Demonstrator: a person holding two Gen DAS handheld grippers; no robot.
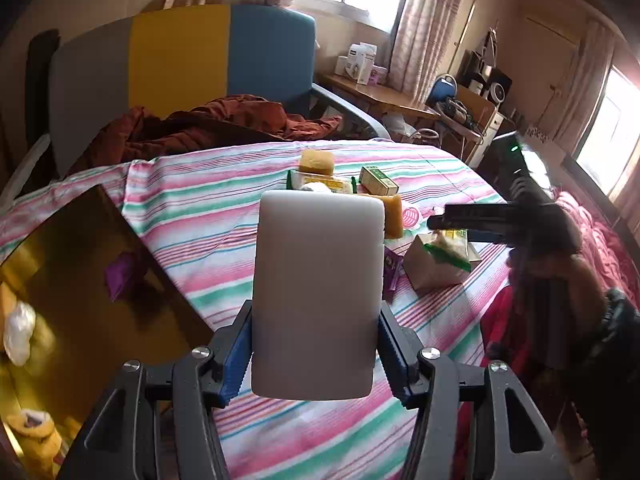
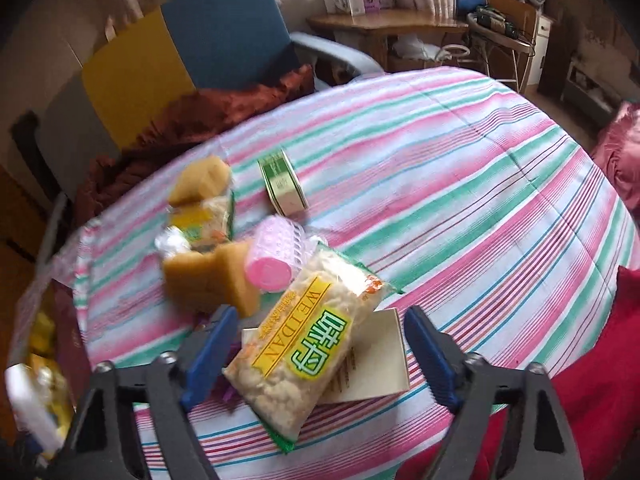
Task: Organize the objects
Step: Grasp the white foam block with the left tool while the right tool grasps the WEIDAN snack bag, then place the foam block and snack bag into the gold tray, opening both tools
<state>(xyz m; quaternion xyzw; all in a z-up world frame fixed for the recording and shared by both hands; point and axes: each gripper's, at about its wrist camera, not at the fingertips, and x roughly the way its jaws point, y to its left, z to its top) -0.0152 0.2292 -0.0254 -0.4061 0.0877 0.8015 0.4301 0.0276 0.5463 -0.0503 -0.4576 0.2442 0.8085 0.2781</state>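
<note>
My left gripper (image 1: 314,354) clamps a white block (image 1: 318,292) upright between its jaws. My right gripper (image 2: 320,364) hangs open, with a snack packet (image 2: 308,356) lying between and below its jaws.

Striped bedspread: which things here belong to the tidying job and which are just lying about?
Part of the job:
white block, clamped in the left gripper
snack packet, below the open right gripper
pink hair roller
yellow sponges
green box

Lying about:
rust-red blanket
wooden desk
</note>
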